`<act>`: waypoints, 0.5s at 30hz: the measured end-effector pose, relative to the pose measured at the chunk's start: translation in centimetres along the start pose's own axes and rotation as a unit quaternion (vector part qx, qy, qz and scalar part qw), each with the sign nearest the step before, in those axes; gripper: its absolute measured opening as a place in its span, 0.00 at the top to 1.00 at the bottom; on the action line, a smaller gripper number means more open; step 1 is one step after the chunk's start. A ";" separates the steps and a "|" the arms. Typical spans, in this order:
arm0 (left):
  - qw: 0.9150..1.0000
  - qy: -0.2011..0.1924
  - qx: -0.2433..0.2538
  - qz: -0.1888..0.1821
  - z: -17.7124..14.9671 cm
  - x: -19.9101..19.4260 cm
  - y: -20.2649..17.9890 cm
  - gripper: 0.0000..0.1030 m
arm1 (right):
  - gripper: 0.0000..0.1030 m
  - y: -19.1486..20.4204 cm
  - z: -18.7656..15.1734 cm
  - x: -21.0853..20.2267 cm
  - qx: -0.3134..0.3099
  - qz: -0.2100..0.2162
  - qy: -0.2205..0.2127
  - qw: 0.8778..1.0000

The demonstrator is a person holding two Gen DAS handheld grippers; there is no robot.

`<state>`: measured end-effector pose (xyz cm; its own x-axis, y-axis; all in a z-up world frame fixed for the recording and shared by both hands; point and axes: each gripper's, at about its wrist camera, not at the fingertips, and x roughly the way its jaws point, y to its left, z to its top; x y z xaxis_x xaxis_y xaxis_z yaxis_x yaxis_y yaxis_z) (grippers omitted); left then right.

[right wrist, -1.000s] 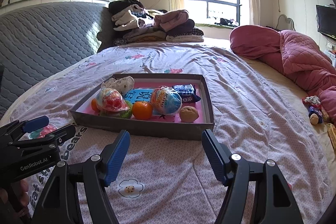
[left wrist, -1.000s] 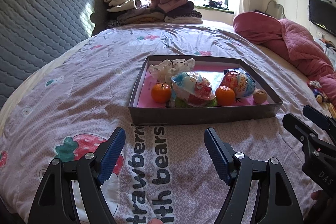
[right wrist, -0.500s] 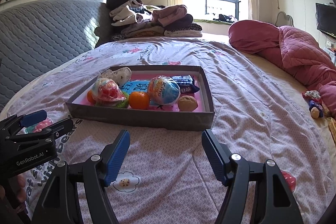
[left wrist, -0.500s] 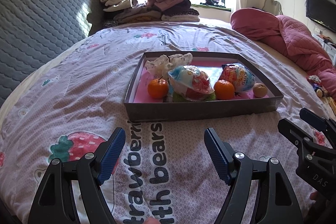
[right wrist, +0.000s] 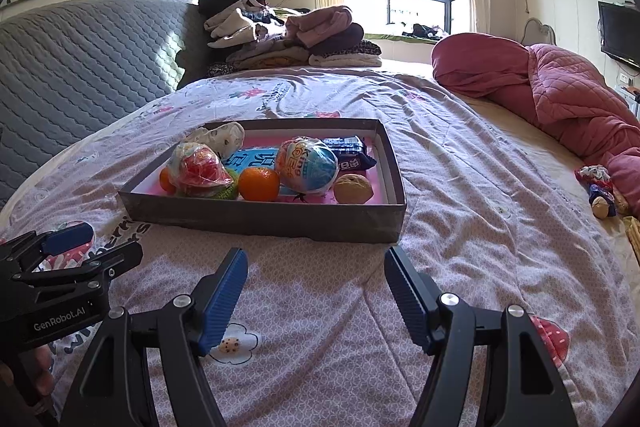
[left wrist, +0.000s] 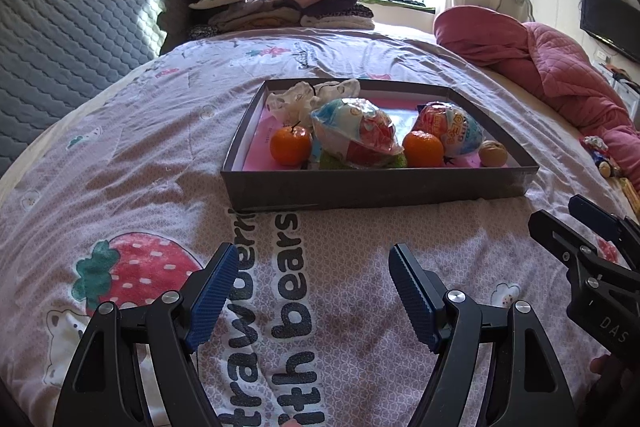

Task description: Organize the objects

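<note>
A shallow grey box [left wrist: 380, 187] with a pink floor lies on the bed, also in the right wrist view [right wrist: 264, 221]. It holds two oranges [left wrist: 291, 145] [left wrist: 423, 149], two wrapped toy eggs [left wrist: 356, 131] [right wrist: 306, 165], a walnut [right wrist: 353, 189], a dark snack packet [right wrist: 350, 151] and a small white sock bundle [left wrist: 308, 95]. My left gripper [left wrist: 314, 293] is open and empty in front of the box. My right gripper [right wrist: 316, 293] is open and empty, in front of the box's right half.
The bed has a pink printed quilt [left wrist: 160, 155]. Folded clothes [right wrist: 288, 35] are stacked at the far end. A grey padded headboard [right wrist: 80, 51] runs along the left. A rolled pink blanket [right wrist: 540, 87] and small toys [right wrist: 600, 191] lie at the right.
Both grippers have lowered and moved a little closer to the box, which now sits nearer in both views. Both stay open and empty.
</note>
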<state>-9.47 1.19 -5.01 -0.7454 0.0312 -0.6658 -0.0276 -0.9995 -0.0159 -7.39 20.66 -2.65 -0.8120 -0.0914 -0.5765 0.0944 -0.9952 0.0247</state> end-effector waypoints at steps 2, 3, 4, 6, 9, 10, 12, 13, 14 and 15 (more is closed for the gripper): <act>1.000 0.003 -0.001 0.005 -0.2 0.2 0.1 0.24 | 0.32 0.0 -0.1 0.1 -0.001 0.000 0.002 1.000; 1.000 0.003 -0.002 0.007 -0.3 0.3 0.2 0.24 | 0.32 0.0 -0.2 0.2 -0.001 0.000 0.003 1.000; 1.000 0.004 -0.003 0.007 -0.3 0.4 0.3 0.24 | 0.32 0.0 -0.2 0.3 -0.001 -0.002 0.004 1.000; 1.000 0.006 -0.003 0.010 -0.4 0.5 0.3 0.24 | 0.32 0.1 -0.3 0.4 -0.001 -0.001 0.006 1.000; 1.000 0.005 -0.002 0.012 -0.5 0.5 0.3 0.24 | 0.32 0.2 -0.4 0.5 -0.002 -0.002 0.007 1.000; 1.000 0.005 -0.001 0.013 -0.5 0.5 0.3 0.24 | 0.32 0.2 -0.4 0.5 -0.002 -0.002 0.007 1.000; 1.000 0.002 0.001 0.014 -0.5 0.3 0.2 0.24 | 0.32 0.2 -0.3 0.6 -0.001 -0.001 0.007 1.000; 1.000 0.002 0.001 0.015 -0.4 0.3 0.2 0.24 | 0.32 0.2 -0.3 0.5 -0.001 -0.001 0.007 1.000; 1.000 0.001 0.002 0.015 -0.4 0.3 0.2 0.24 | 0.32 0.2 -0.3 0.5 0.000 -0.001 0.006 1.000; 1.000 0.001 0.002 0.015 -0.4 0.3 0.2 0.24 | 0.32 0.2 -0.3 0.6 0.001 0.000 0.006 1.000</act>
<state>-9.43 1.02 -5.52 -0.7450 0.0006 -0.6670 -0.0077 -0.9999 0.0077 -7.62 20.43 -3.25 -0.8052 -0.0906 -0.5860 0.0934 -0.9953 0.0255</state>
